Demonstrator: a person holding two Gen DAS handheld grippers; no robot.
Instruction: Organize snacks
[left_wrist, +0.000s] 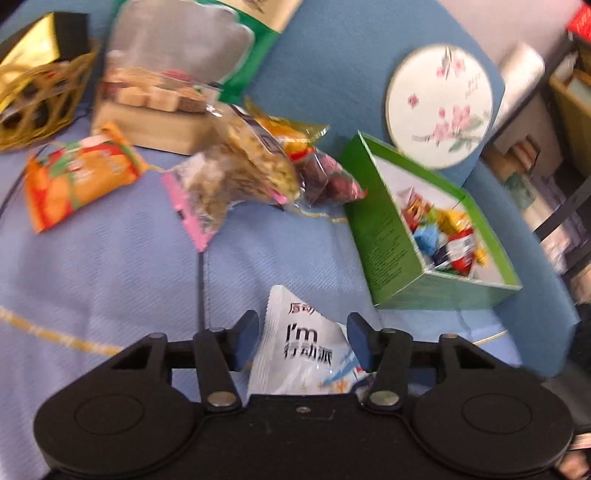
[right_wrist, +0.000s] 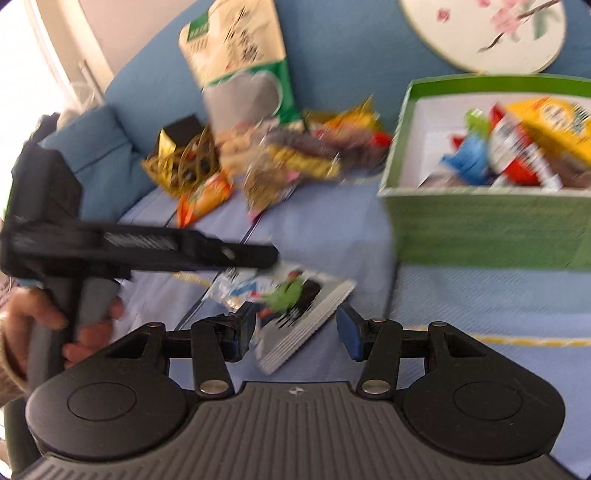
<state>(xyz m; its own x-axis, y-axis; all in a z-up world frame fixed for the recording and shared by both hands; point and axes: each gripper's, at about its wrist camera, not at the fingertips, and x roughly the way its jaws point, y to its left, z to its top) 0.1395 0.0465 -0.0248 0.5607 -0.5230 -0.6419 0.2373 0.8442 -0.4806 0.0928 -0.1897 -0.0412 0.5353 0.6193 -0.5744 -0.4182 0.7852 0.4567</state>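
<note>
White snack packet (left_wrist: 306, 350) lies on blue cloth (left_wrist: 122, 273) between the left gripper's (left_wrist: 303, 341) parted fingers, apparently for lifting into the nearby green box (left_wrist: 384, 236); right gripper (right_wrist: 295, 332) also gapes, empty

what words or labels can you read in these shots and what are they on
"I'm": large black print on the white snack packet lying between the open fingers of the left gripper.
Chinese characters above and below it on the same packet: visible, not clear enough to quote.
Print on the green box side: too small.
Big green and white bag: blurred.
Other wrappers: blurred.
</note>
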